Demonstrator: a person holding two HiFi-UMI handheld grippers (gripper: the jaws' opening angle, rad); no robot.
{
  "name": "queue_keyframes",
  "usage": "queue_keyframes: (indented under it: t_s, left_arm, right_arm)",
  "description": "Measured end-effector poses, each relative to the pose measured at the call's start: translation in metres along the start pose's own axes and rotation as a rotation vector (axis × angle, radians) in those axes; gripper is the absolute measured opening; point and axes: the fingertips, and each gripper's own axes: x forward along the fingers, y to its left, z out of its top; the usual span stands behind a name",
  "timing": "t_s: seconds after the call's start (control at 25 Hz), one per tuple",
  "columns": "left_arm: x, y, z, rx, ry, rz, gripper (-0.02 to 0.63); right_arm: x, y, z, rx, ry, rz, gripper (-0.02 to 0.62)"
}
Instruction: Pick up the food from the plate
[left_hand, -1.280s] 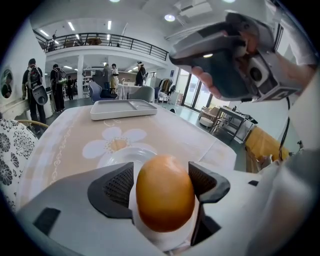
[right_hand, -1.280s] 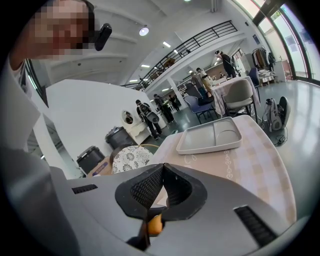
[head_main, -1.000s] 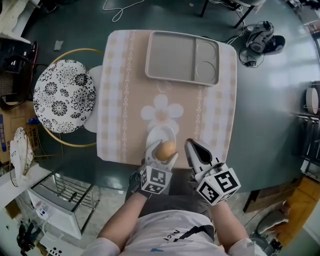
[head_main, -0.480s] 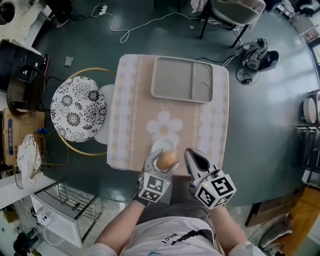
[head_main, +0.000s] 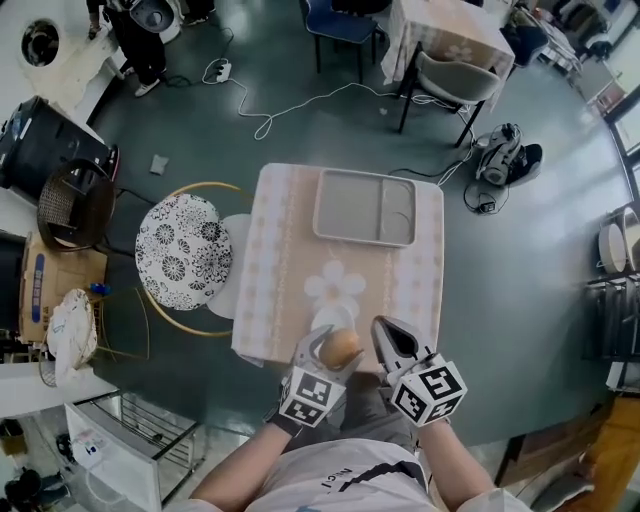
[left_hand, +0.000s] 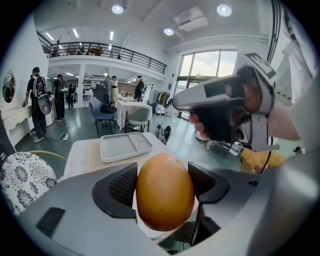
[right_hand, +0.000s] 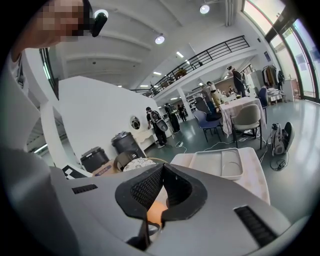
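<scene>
An orange-brown, egg-shaped piece of food (head_main: 342, 349) (left_hand: 165, 200) sits between the jaws of my left gripper (head_main: 337, 338) (left_hand: 164, 185), which is shut on it and held above the near table edge. A small white plate (head_main: 330, 318) (left_hand: 145, 231) lies just beyond it on the beige flowered tablecloth (head_main: 280, 260). My right gripper (head_main: 388, 330) (right_hand: 162, 187) hovers close on the right with its pads pressed together and nothing between them. Past its jaws the food (right_hand: 156, 210) shows as an orange patch.
A grey compartment tray (head_main: 365, 207) (left_hand: 125, 146) (right_hand: 220, 162) rests at the table's far end. A round black-and-white patterned chair (head_main: 183, 250) stands to the left. On the floor beyond are a white cable (head_main: 300, 105), a bag (head_main: 500, 155) and another table with chairs (head_main: 450, 30).
The table has shrunk in the head view as the viewpoint rose. Both grippers have lifted with it, and the food in the left gripper now sits nearer than the plate rather than over it.
</scene>
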Motion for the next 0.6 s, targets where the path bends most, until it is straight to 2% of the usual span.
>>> queue_keyframes:
  t_s: [0.16, 0.6]
  left_arm:
    - [-0.023, -0.001, 0.03, 0.025, -0.03, 0.027, 0.319]
    - [-0.08, -0.007, 0.123, -0.001, -0.212, 0.029, 0.319]
  right_arm:
    - [-0.009, 0.009, 0.019, -0.019, -0.032, 0.007, 0.015]
    - [-0.033, 0.027, 0.063, -0.074, -0.111, 0.012, 0.015]
